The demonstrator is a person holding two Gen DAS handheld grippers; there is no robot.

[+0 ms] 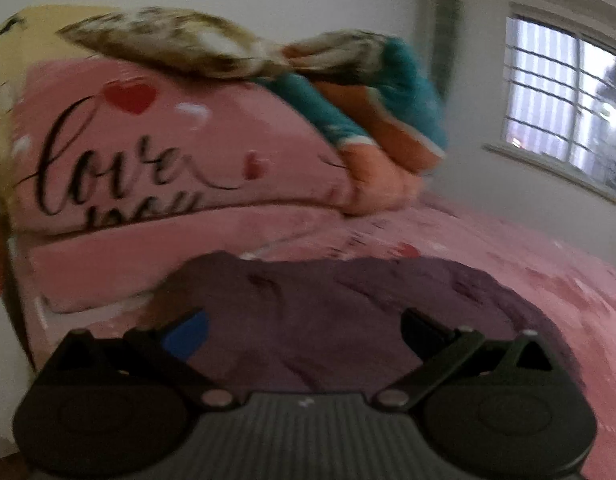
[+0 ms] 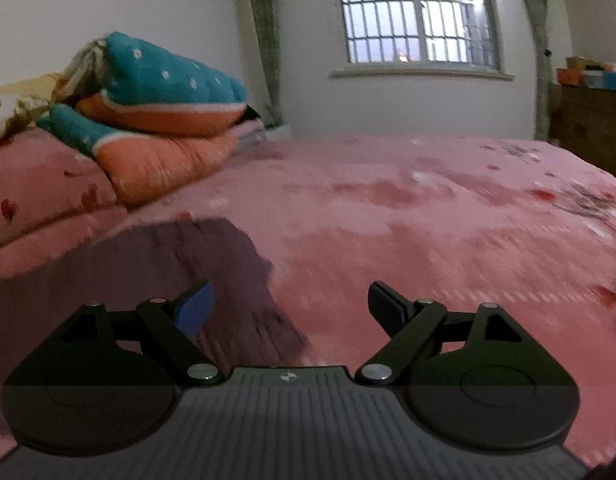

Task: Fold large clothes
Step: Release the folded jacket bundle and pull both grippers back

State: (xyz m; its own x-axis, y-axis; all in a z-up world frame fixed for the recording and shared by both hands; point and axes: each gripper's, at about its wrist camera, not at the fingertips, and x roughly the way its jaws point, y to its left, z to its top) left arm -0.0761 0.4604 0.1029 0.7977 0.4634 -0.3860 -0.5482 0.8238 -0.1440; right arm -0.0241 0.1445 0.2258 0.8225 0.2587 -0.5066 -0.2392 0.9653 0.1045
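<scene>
A dark purple garment (image 1: 327, 312) lies flat on the pink bed sheet (image 1: 527, 264). My left gripper (image 1: 304, 332) is open and empty, just above the garment's middle. In the right wrist view the same purple garment (image 2: 180, 276) lies at the lower left, and its right edge runs under the gripper. My right gripper (image 2: 290, 308) is open and empty, low over that edge where it meets the pink sheet (image 2: 427, 220). Both views are blurred.
A pink pillow with "love" lettering (image 1: 148, 152) lies at the bed's head. Folded teal and orange blankets (image 2: 156, 112) are stacked on it. A barred window (image 2: 419, 12) is in the far wall. A wooden cabinet (image 2: 591, 128) stands at the right.
</scene>
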